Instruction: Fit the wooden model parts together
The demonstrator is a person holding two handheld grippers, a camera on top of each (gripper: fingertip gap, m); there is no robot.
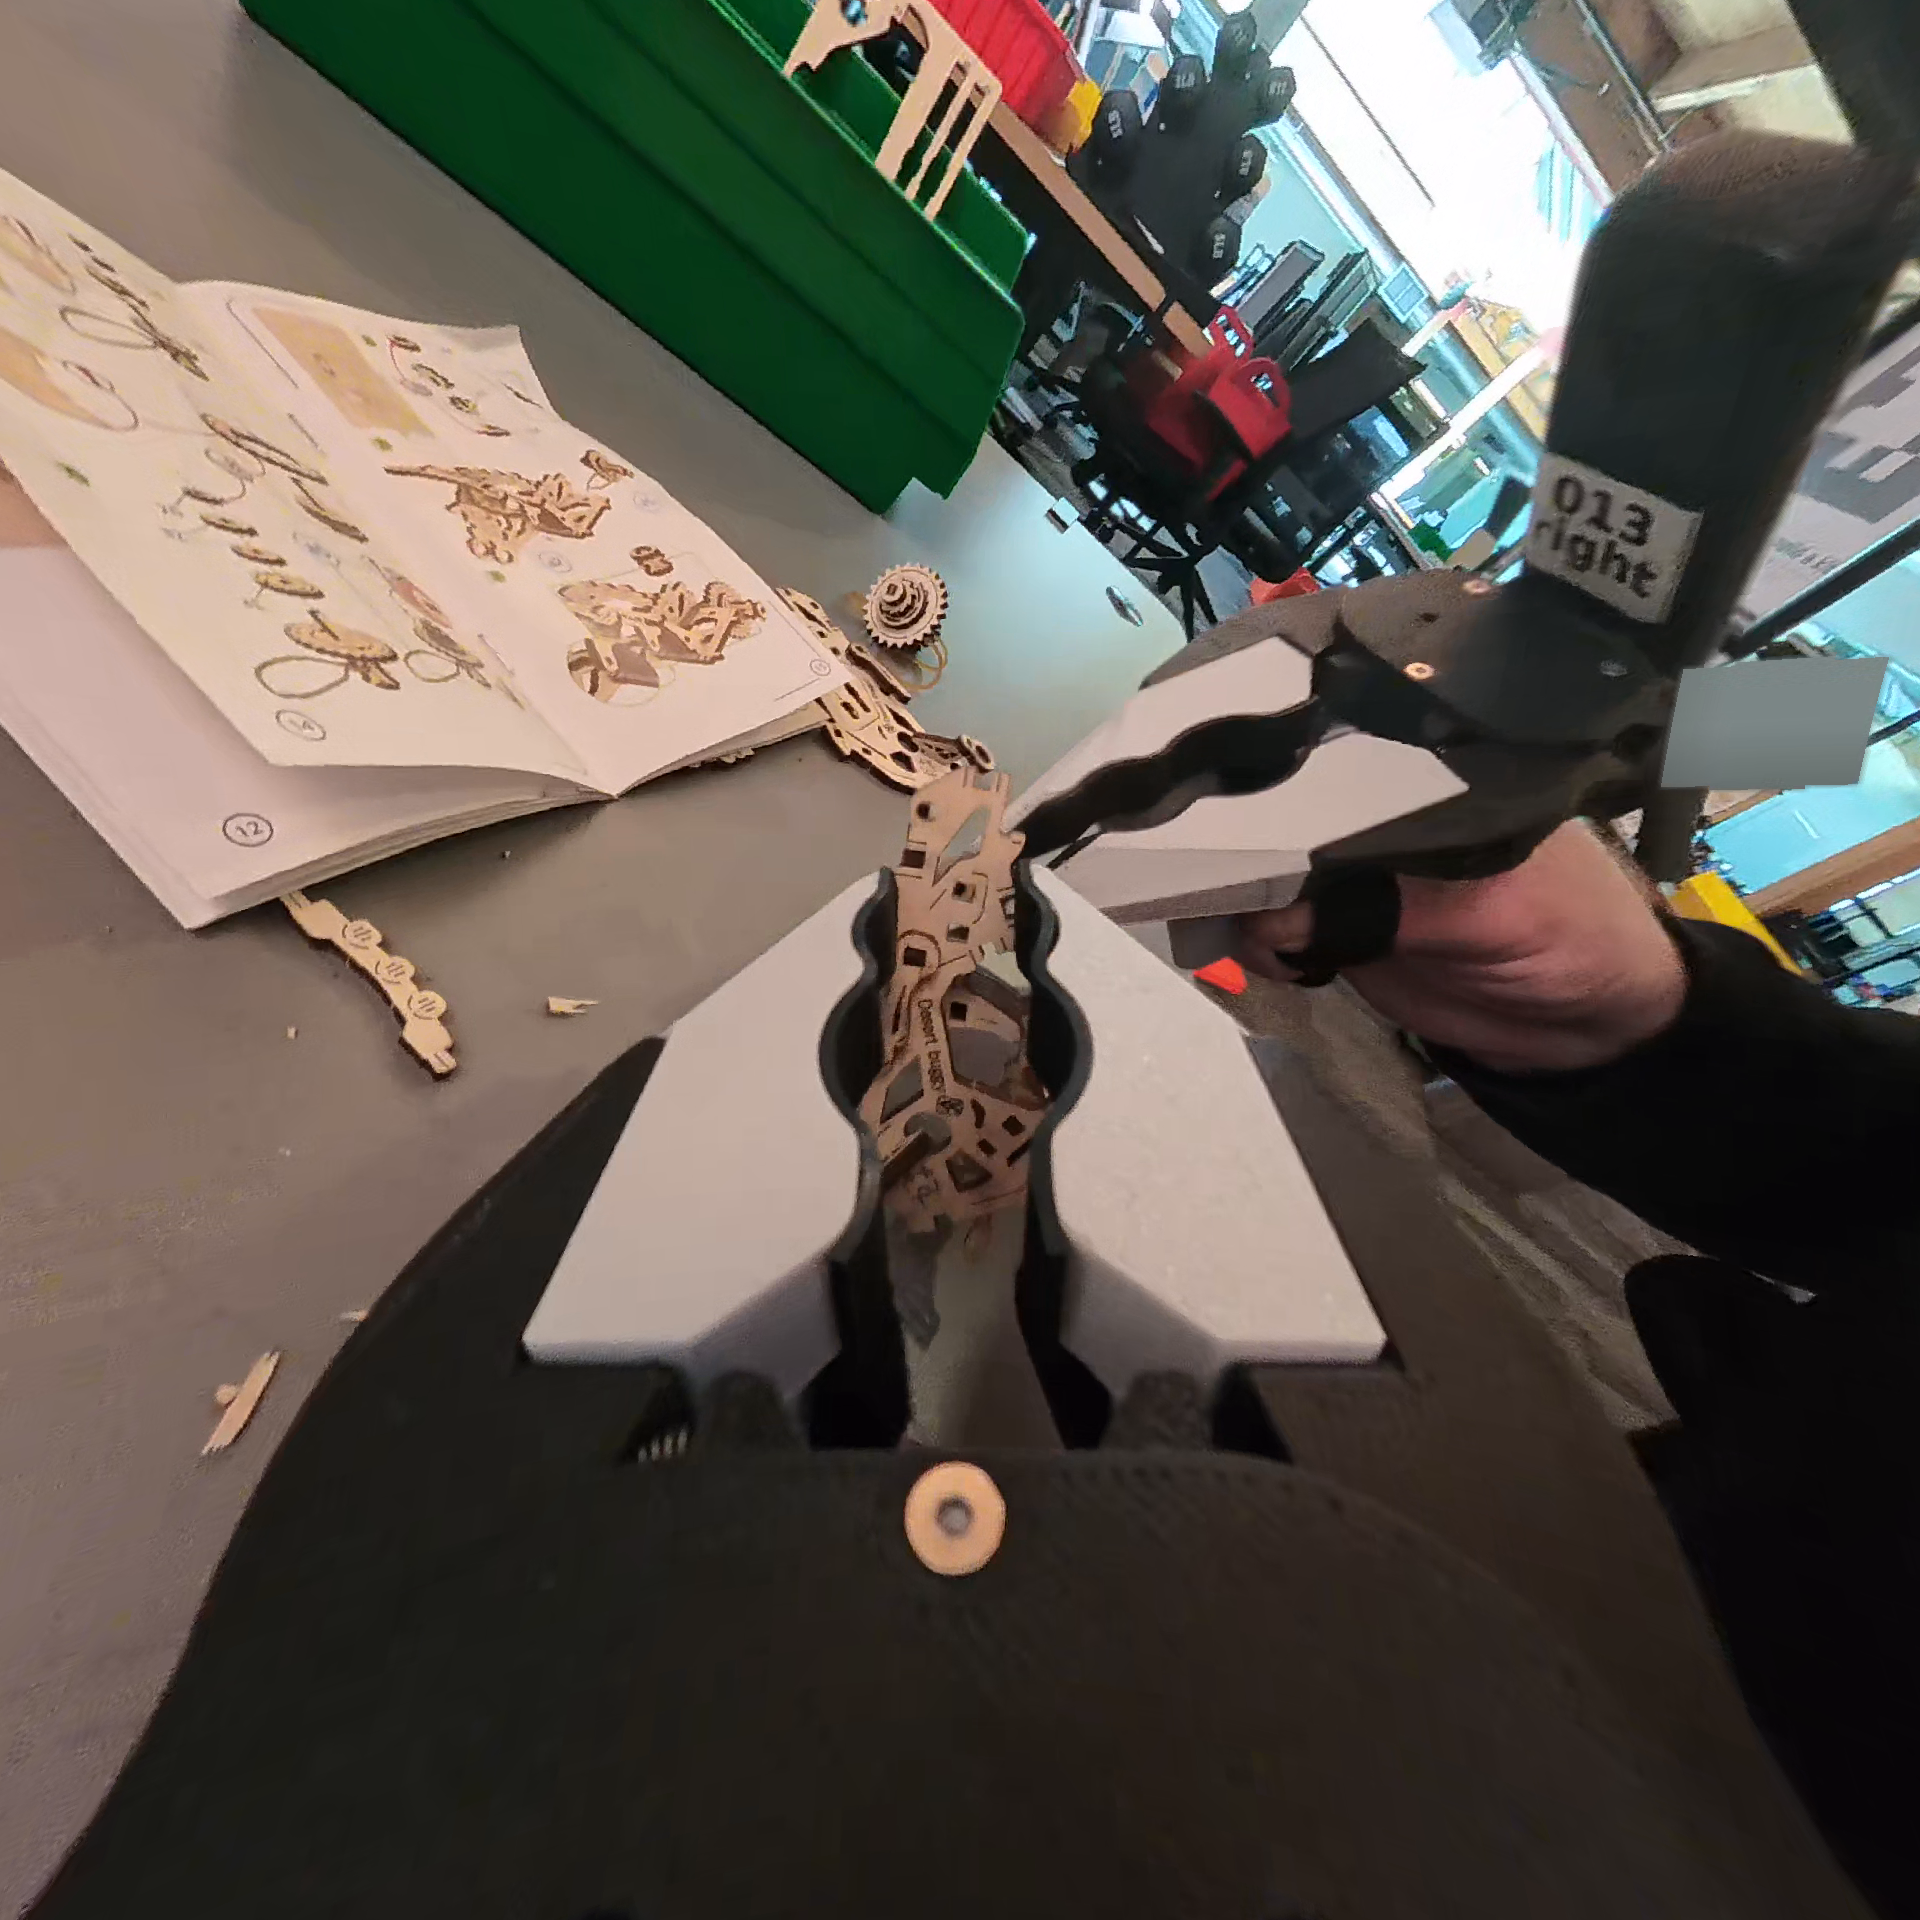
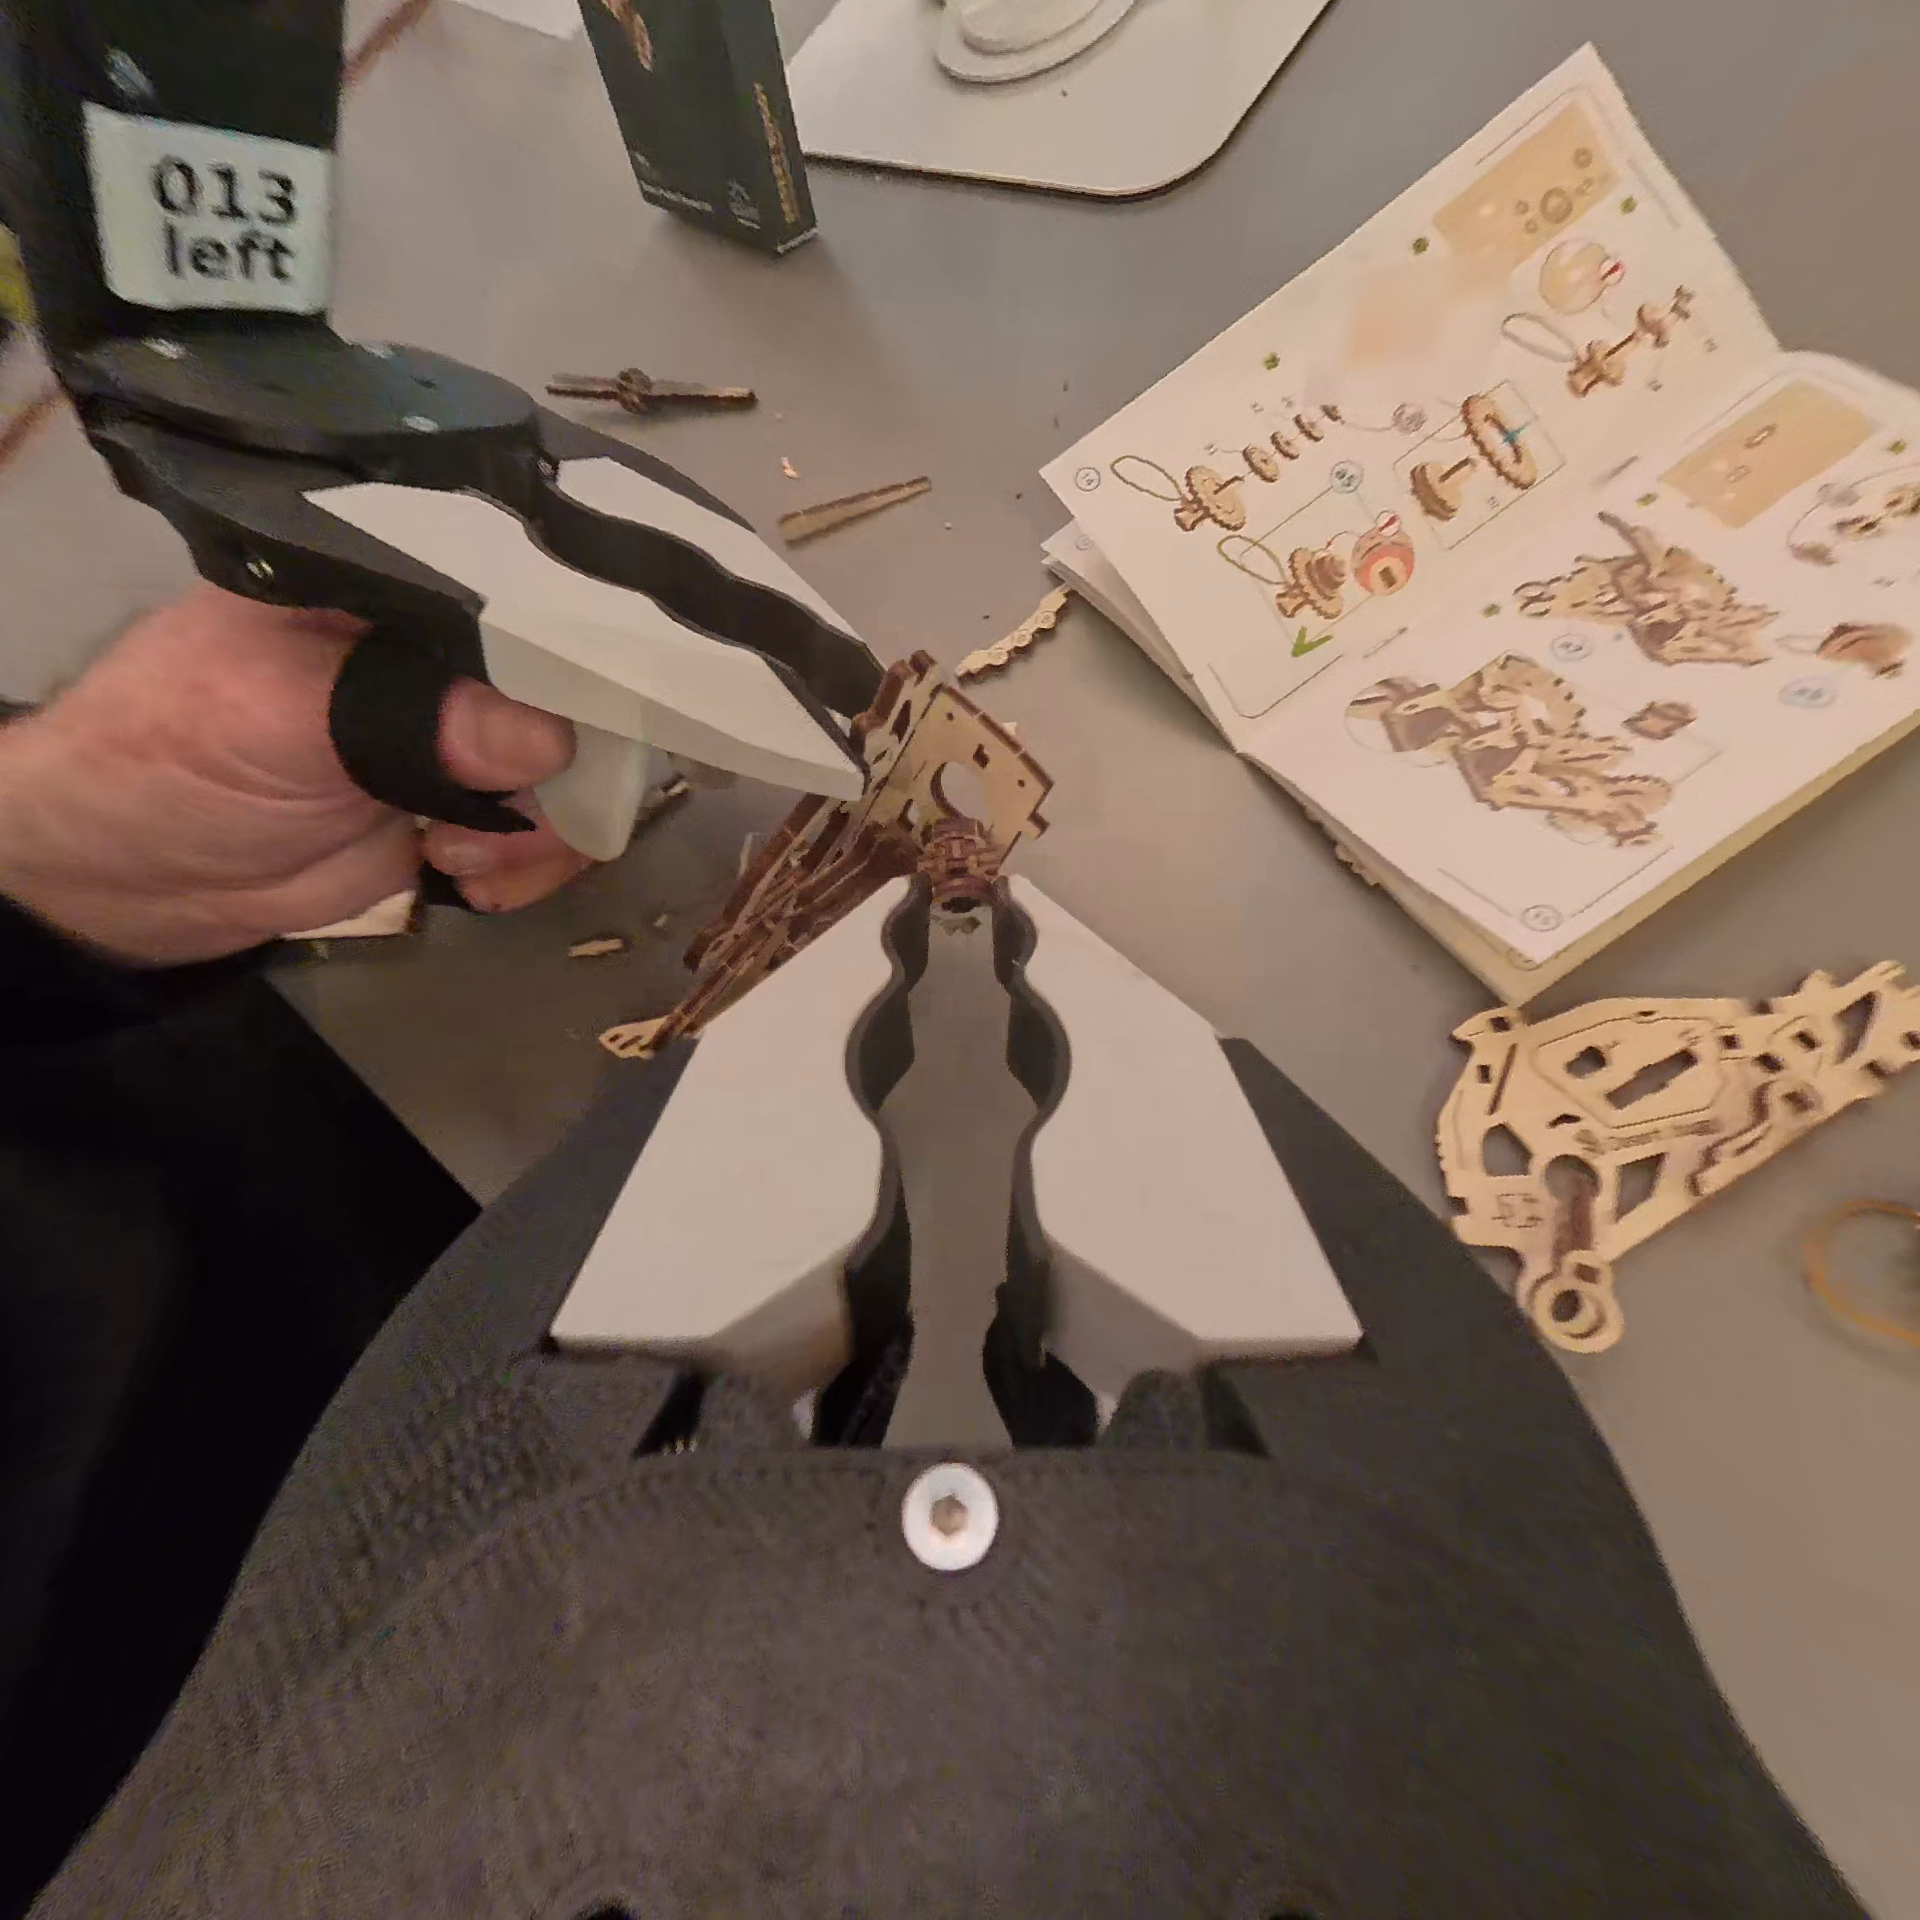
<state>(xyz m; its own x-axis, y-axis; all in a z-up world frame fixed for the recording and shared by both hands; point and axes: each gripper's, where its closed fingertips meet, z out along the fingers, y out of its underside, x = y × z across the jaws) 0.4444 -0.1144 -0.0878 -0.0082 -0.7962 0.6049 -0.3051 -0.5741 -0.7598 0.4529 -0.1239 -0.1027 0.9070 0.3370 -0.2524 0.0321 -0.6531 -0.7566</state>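
My left gripper (image 1: 951,883) is shut on a partly built wooden model (image 1: 951,1039), a stack of flat laser-cut panels held upright above the grey table (image 1: 208,1143). In the right wrist view the left gripper (image 2: 862,748) comes in from the left and grips the model (image 2: 935,769) at its upper panel. My right gripper (image 2: 958,899) is closed on a small round wooden gear-like part (image 2: 956,862), which touches the model's lower edge. In the left wrist view the right gripper (image 1: 1023,831) meets the model's top from the right.
An open instruction booklet (image 1: 364,571) (image 2: 1507,571) lies on the table. A loose flat wooden panel (image 2: 1621,1122) and a rubber band (image 2: 1860,1278) lie at the right. A gear stack (image 1: 907,608), a wooden strip (image 1: 384,966), green bins (image 1: 727,239) and a dark box (image 2: 717,114) stand around. From the right gripper's tips to the rubber band (image 2: 1860,1278) is close to 15 cm. Look for it in the left wrist view (image 1: 906,682) too.
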